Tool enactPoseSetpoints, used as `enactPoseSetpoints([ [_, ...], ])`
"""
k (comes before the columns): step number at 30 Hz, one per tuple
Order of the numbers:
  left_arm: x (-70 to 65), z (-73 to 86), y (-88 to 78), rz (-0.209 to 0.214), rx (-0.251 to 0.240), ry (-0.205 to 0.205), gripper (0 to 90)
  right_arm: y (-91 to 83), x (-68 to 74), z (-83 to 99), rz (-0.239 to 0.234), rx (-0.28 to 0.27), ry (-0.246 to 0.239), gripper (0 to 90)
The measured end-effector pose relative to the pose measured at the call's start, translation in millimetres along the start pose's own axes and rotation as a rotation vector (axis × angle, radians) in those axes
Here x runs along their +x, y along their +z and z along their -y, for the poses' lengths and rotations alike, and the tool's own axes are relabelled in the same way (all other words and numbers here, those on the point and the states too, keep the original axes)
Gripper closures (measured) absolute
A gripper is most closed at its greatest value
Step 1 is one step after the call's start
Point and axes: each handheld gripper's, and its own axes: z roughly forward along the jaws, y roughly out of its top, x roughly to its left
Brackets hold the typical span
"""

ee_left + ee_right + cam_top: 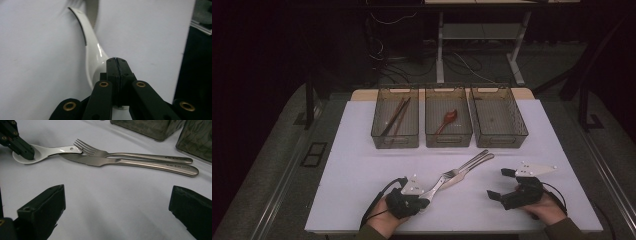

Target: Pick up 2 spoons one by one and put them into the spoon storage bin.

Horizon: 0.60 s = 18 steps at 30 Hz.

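A white spoon (92, 50) (50, 151) lies on the white table near its front edge, handle toward a steel fork (453, 172) (130, 154) and a steel knife (468, 171) (140, 163) that lie side by side. My left gripper (422, 202) (117, 60) (26, 152) is shut, its tips down in the spoon's bowl and pinching the bowl's rim. To the right, my right gripper (499, 184) (117, 202) rests open near the table's front edge, pointing at the cutlery, with only bare table between its jaws.
Three clear bins stand in a row at the back. The left bin (395, 145) holds dark chopsticks (395, 117), the middle bin (448, 144) a red spoon (448, 120), and the right bin (502, 145) nothing. Dark floor, cables and desk legs lie beyond.
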Motion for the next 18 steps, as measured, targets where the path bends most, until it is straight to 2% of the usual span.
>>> enactPoseSetpoints([
  [9, 16.0, 4.9, -8.2, -0.069, 0.012, -0.015, 88.9, 0.2, -0.1, 0.0, -0.001, 0.002, 0.0, 0.5],
  [13, 20.3, 6.4, -10.1, -0.078, 0.01, -0.021, 88.9, 0.3, 0.0, 0.0, -0.001, 0.002, 0.0, 0.5],
  [18, 19.7, 5.9, -10.3, -0.08, 0.014, -0.002, 88.7, 0.3, -0.2, 0.0, -0.001, 0.002, 0.0, 0.5],
])
